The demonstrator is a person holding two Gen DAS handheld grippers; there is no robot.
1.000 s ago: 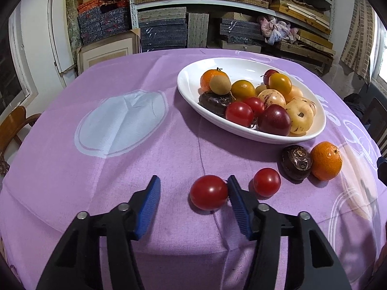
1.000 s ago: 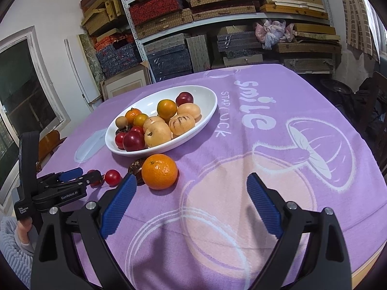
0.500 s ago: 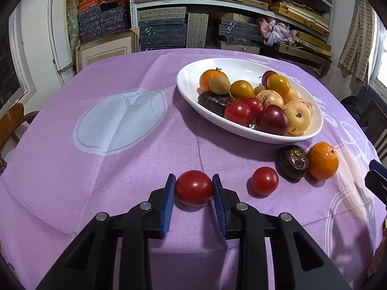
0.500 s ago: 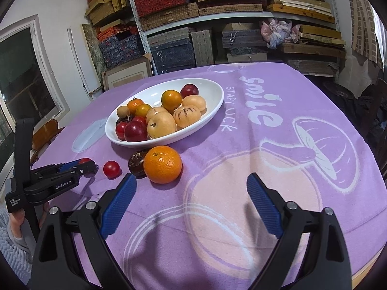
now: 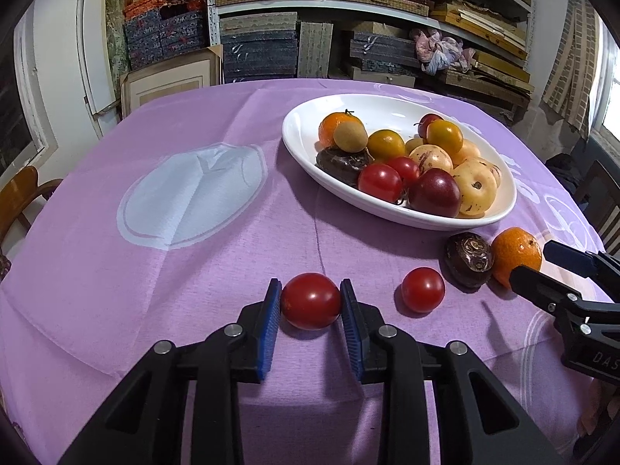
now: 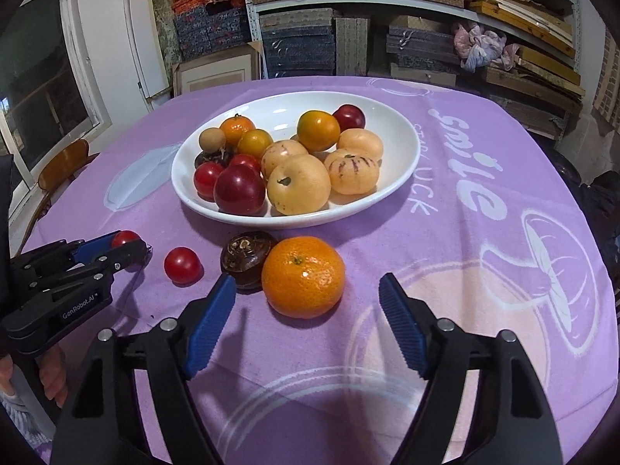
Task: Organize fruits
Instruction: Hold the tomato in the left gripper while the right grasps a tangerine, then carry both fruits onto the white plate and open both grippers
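While the left gripper [image 5: 310,302] clamps its blue pads on a red tomato [image 5: 310,300] resting on the purple cloth [image 5: 193,271], the right gripper [image 6: 306,310] hangs with its jaws spread, an orange [image 6: 303,276] just ahead between its fingertips.

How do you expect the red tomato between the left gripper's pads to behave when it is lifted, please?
The tomato is round and glossy, so it may slip or roll free. The left gripper has ribbed pads pressing both sides, which probably helps. Likely soft; squeeze gently.
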